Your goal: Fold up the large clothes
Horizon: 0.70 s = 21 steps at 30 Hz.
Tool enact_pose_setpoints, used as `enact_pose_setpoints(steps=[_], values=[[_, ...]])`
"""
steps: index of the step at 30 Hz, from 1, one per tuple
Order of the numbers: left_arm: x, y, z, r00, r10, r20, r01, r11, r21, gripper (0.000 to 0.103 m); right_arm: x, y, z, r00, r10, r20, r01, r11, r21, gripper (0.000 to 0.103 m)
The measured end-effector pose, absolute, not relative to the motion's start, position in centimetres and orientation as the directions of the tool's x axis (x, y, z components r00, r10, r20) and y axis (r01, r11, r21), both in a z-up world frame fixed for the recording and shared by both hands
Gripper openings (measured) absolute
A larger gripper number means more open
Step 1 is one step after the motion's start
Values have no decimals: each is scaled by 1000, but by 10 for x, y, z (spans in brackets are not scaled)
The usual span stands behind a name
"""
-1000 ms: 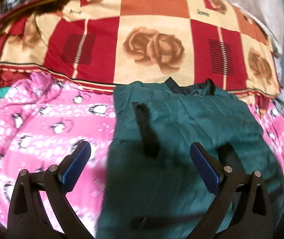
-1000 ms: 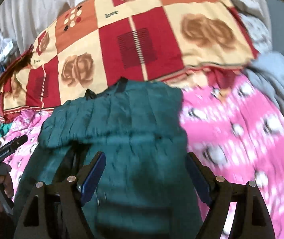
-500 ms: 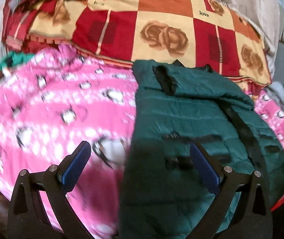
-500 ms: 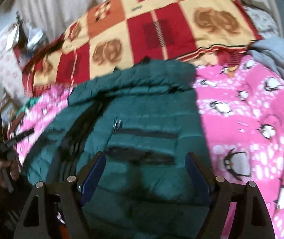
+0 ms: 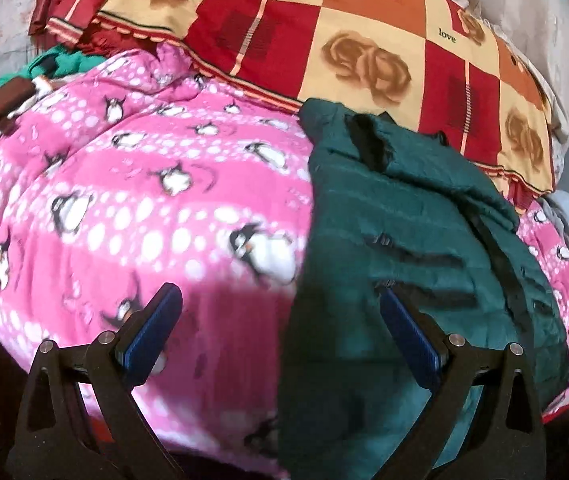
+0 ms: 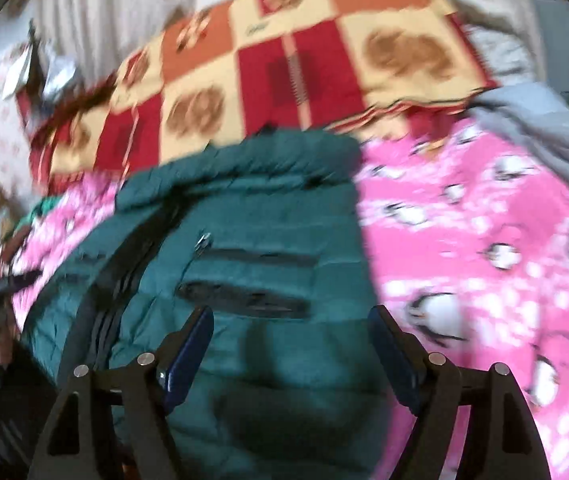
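Left gripper (image 5: 280, 316): jaws wide, nothing held; pink penguin blanket (image 5: 132, 208) ahead-left, green puffer jacket (image 5: 412, 232) ahead-right, its edge btwn fingers.
Right gripper (image 6: 290, 334): jaws apart, closing slightly, over jacket's hem, not gripping. Patchwork quilt (image 6: 284, 68) beyond.

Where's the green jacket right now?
The green jacket lies on the pink penguin blanket, right of centre in the left wrist view, its collar against the checked rose quilt.
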<state>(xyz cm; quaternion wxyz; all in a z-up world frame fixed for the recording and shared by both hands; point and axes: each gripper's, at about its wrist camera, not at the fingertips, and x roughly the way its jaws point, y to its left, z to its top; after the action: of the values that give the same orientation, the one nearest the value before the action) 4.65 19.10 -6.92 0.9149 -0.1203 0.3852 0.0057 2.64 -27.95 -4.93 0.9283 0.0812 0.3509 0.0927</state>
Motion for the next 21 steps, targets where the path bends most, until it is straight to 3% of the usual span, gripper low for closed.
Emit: enact_pose_setpoints(steps=[2, 6, 10, 13, 15, 17, 21], values=[[39, 188, -76, 689, -115, -715, -60, 975, -215, 100, 13, -294, -57, 741, 183, -646, -30, 970, 241, 77], [36, 173, -91, 620, -194, -760, 30, 974, -224, 100, 4, -310, -89, 678, 261, -687, 33, 923, 383, 77], [38, 157, -98, 590, -226, -775, 81, 972, -222, 99, 4, -307, -95, 679, 328, -657, -14, 900, 435, 78], [33, 152, -88, 613, -285, -737, 136, 957, -257, 86, 2, -297, -89, 677, 417, -607, -108, 871, 479, 78], [31, 148, -85, 625, -279, -729, 149, 959, -239, 84, 2, -291, -91, 674, 408, -616, -121, 883, 453, 78], [34, 148, -86, 622, -266, -736, 140, 963, -230, 67, 7, -295, -101, 649, 412, -640, -84, 874, 478, 78], [41, 156, -88, 614, -293, -733, 117, 952, -282, 64, 7, -295, -98, 644, 455, -615, -107, 850, 516, 77]])
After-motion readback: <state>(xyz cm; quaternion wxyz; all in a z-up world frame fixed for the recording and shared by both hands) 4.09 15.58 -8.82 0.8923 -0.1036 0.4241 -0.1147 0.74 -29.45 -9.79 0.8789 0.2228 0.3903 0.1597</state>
